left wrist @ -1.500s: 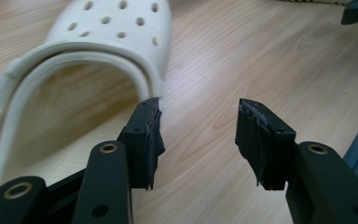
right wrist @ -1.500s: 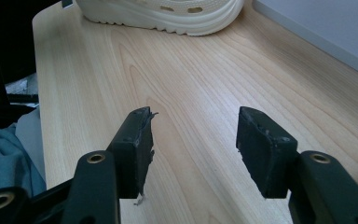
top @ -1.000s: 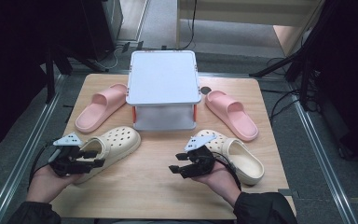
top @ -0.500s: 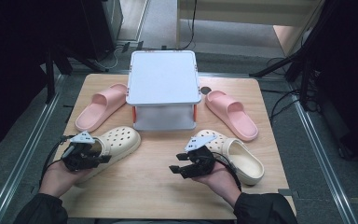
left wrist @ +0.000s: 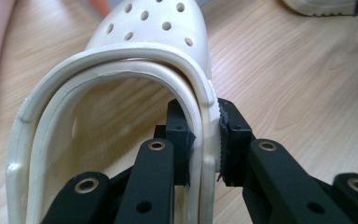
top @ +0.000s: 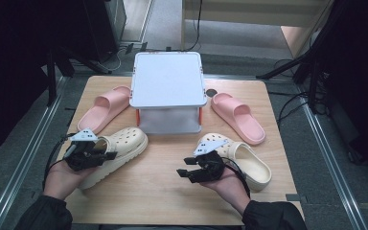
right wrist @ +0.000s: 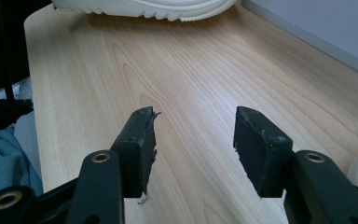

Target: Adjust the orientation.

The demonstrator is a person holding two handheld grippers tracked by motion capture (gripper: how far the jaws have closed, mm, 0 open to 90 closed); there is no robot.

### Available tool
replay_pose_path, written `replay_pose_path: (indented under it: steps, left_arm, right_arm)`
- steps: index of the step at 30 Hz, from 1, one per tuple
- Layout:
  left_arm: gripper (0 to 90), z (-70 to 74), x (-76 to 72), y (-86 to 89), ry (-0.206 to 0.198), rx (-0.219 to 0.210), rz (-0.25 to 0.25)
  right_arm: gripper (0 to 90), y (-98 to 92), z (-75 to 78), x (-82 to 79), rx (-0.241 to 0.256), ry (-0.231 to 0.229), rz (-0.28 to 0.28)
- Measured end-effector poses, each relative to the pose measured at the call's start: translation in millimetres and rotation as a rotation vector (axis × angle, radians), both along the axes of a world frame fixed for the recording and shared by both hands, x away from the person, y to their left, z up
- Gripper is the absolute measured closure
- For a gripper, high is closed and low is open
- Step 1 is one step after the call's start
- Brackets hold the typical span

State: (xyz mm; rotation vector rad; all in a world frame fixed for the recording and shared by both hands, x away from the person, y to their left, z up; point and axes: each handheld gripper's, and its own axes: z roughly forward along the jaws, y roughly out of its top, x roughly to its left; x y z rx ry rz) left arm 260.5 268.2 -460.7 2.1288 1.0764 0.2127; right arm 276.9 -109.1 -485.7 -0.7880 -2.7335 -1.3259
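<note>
A cream perforated clog (top: 120,148) lies left of centre on the wooden table, heel toward me. My left gripper (top: 106,155) is shut on its heel-side rim; in the left gripper view the jaws pinch the clog's right wall (left wrist: 204,140), one pad inside, one outside. A second cream clog (top: 247,160) lies at the right. My right gripper (top: 184,171) sits just left of that clog, open, pointing left over bare wood (right wrist: 191,126) with nothing between its pads.
A white box-like stand (top: 168,91) with orange legs occupies the table's back centre. One pink slide (top: 108,106) lies left of it, another pink slide (top: 237,117) right of it. The table's front edge runs close below both hands.
My left gripper moved right and forward onto the left clog's heel rim and shut on it. The right gripper has stayed in place.
</note>
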Motion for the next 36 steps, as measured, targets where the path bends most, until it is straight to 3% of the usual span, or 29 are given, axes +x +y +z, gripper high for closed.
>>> replay_pose_path:
  steps: [11, 19, 24, 28, 31, 36]
  left_arm:
    - [77.3, 6.4, 11.1, -48.3, 0.021, -0.022, -0.126]
    - [77.3, 3.2, 17.6, -84.6, 0.02, 0.005, -0.234]
    - [77.2, -2.5, 20.0, -102.4, 0.031, 0.008, -0.275]
    - [76.9, -5.4, 20.1, -109.7, 0.032, 0.015, -0.304]
    - [76.5, -8.9, 20.9, -111.1, 0.059, 0.008, -0.316]
    - [75.7, -14.7, 18.5, -115.3, 0.074, 0.041, -0.324]
  right_arm:
    - [48.9, -14.7, 1.6, -7.8, 0.016, -0.007, -0.06]
    - [48.9, -22.6, 0.4, -13.2, 0.008, -0.012, -0.102]
    - [49.1, -23.9, -1.0, -14.8, 0.009, -0.016, -0.123]
    - [49.1, -22.5, -2.4, -15.1, 0.006, -0.018, -0.133]
    - [49.3, -20.2, -4.2, -15.4, 0.003, -0.018, -0.135]
    - [49.5, -15.0, -6.6, -14.6, -0.001, -0.016, -0.132]
